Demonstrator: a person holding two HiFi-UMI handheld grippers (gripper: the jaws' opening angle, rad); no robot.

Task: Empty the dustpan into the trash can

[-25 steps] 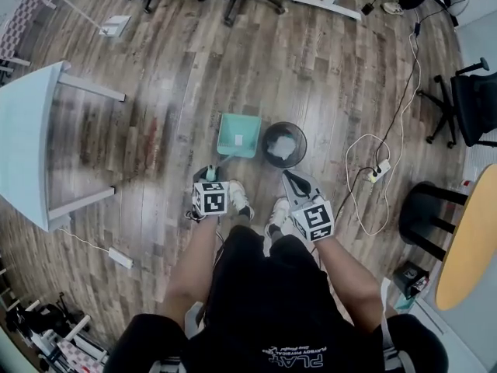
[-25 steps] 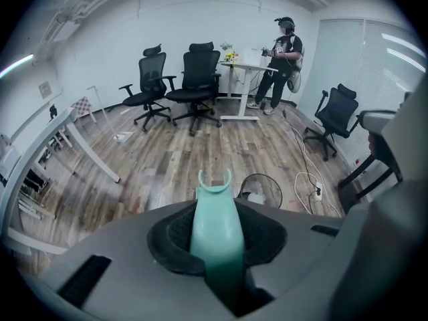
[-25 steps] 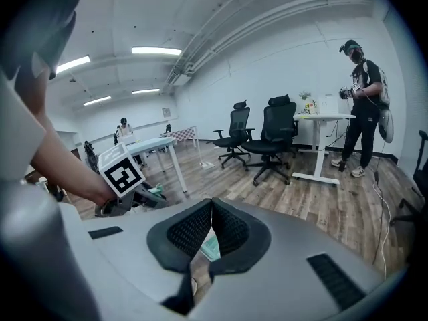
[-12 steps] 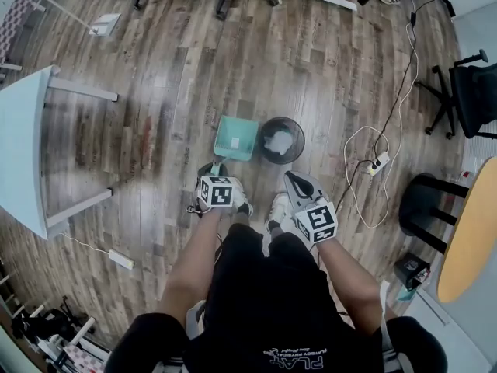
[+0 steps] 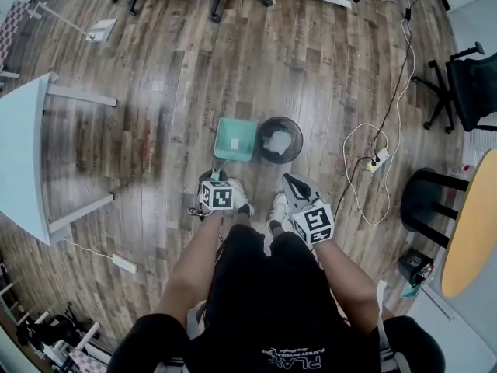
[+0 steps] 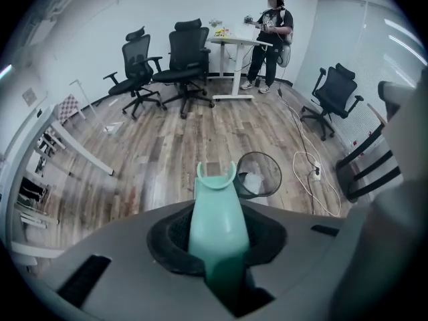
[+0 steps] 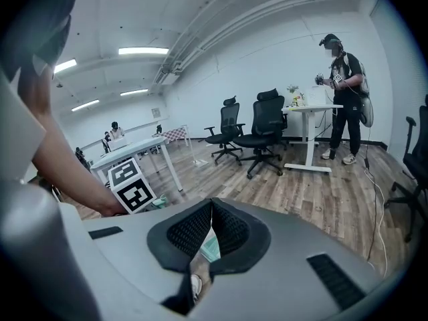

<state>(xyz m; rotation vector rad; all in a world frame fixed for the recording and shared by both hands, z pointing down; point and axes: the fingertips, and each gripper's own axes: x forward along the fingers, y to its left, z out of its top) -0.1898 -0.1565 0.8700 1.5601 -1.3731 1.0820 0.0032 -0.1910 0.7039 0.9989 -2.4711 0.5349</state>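
Mint-green dustpan [image 5: 235,138]: pan roughly level, mouth toward 12 o'clock, handle running back to 7 o'clock and clamped in left gripper [image 5: 214,174]. Black mesh trash can [image 5: 280,139]: round, upright, open top, white crumpled waste inside, just beside pan at its 3 o'clock.

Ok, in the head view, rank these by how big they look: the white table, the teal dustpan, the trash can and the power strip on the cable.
1. white table: largest, even though it is cut off by the frame edge.
2-3. trash can and teal dustpan: nearly alike, so not ranked.
4. power strip: smallest.
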